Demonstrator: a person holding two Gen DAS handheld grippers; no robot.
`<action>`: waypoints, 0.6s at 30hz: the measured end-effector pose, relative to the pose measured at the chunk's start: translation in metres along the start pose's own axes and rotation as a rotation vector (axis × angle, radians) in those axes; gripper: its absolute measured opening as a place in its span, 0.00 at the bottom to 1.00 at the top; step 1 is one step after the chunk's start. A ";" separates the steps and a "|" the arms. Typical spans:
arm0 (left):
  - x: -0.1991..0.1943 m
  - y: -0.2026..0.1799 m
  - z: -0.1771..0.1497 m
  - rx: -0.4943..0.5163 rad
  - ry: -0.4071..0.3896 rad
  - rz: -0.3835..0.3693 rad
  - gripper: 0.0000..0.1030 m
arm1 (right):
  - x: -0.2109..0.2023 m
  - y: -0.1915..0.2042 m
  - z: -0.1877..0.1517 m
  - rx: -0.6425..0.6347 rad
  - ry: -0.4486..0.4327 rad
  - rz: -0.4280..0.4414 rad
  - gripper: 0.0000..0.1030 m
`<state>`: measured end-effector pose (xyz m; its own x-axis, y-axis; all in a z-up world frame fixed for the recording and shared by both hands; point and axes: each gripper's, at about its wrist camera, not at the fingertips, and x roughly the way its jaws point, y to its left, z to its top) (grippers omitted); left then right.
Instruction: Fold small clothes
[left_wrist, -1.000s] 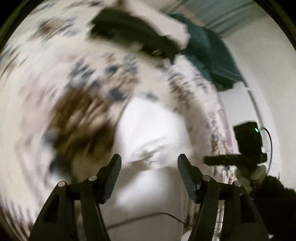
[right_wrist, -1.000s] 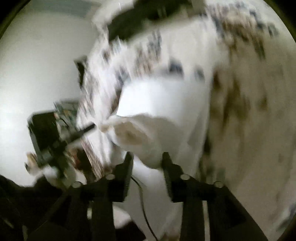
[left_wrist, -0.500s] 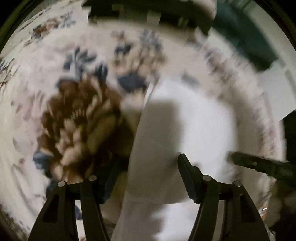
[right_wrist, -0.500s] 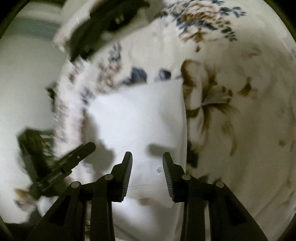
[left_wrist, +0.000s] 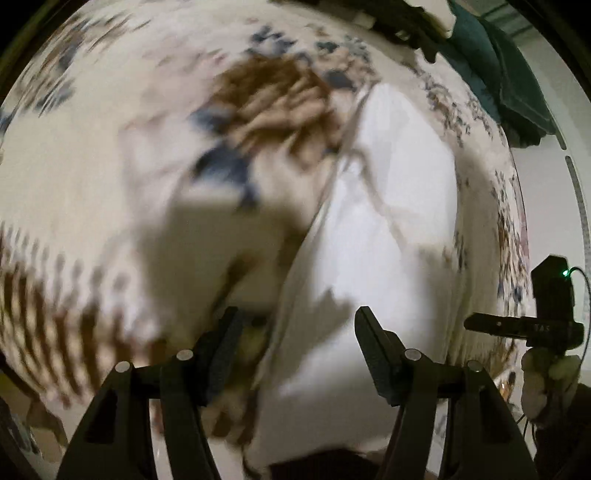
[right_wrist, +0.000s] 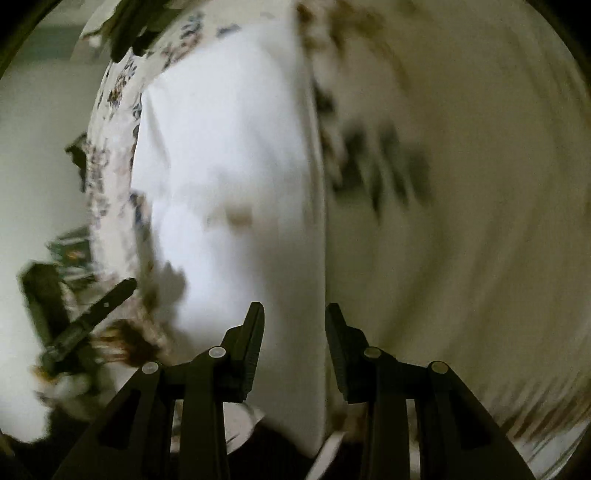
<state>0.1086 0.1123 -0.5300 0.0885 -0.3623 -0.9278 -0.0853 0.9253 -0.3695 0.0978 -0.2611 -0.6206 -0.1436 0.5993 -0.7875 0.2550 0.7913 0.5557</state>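
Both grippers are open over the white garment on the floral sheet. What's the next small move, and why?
Probably lower the left gripper onto the white garment's near left edge and close on it. Its jaws stand wide apart, straddling that edge. The right gripper is also open and holds nothing, and the cloth lies flat on the floral sheet. Blur hides finer creases, so settle first.

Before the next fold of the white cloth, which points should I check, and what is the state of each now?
1. White cloth lies flat on the floral sheet: ok.
2. Left gripper open, holding nothing: ok.
3. Right gripper open, holding nothing: ok.
4. Cloth edges sharp enough to aim at: not ok, both views are blurred.
5. Dark clothes lie apart from the cloth: ok.
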 end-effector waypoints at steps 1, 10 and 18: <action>0.001 0.008 -0.010 -0.007 0.020 -0.004 0.66 | 0.008 -0.013 -0.018 0.043 0.038 0.036 0.40; 0.064 0.041 -0.083 -0.125 0.258 -0.221 0.66 | 0.085 -0.064 -0.100 0.190 0.193 0.074 0.41; 0.061 0.019 -0.093 -0.134 0.205 -0.133 0.12 | 0.100 -0.070 -0.108 0.257 0.168 0.128 0.26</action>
<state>0.0203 0.0975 -0.5984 -0.0934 -0.5069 -0.8569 -0.2178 0.8502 -0.4792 -0.0375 -0.2440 -0.7098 -0.2451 0.7203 -0.6489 0.5109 0.6648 0.5450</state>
